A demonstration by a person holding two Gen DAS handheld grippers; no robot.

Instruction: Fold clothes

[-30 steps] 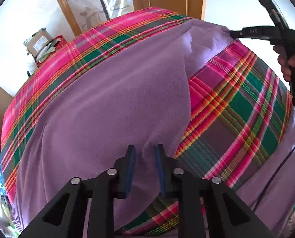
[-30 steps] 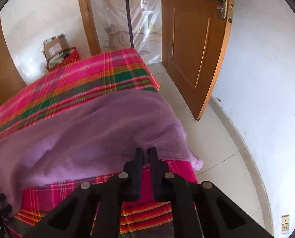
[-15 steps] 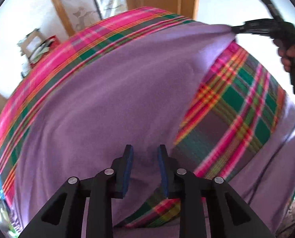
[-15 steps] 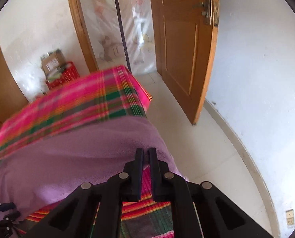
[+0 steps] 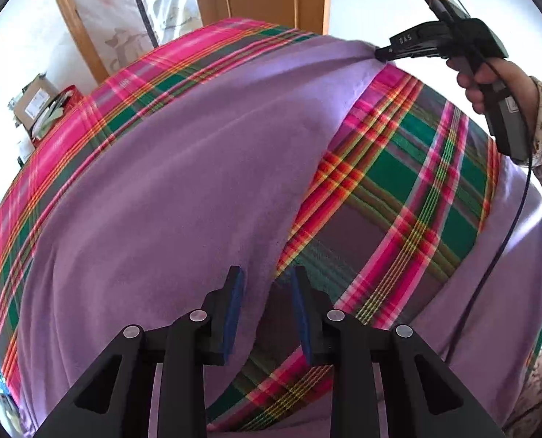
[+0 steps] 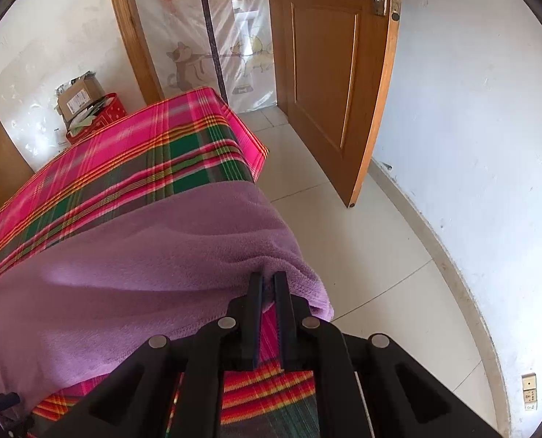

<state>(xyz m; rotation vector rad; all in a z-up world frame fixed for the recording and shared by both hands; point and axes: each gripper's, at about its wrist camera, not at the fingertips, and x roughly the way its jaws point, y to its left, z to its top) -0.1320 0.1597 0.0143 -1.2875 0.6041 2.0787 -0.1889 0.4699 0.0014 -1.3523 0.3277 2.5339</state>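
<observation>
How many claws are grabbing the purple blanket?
1. The right claw pinches the purple blanket at its far corner. The left claw has just been opening, its pads off the near edge that lies between them.

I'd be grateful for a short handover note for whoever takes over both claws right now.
Left claw: jaws have just been opening, now apart and straddling the near edge of the purple fleece without pressing it.
Right claw: shut on the fleece's far corner by the bed's end.
The fleece lies folded over on the plaid bedcover; another purple part shows nearer the person.
Done: the flap is carried across.
Left: release the right corner, smooth it, fold again.
</observation>
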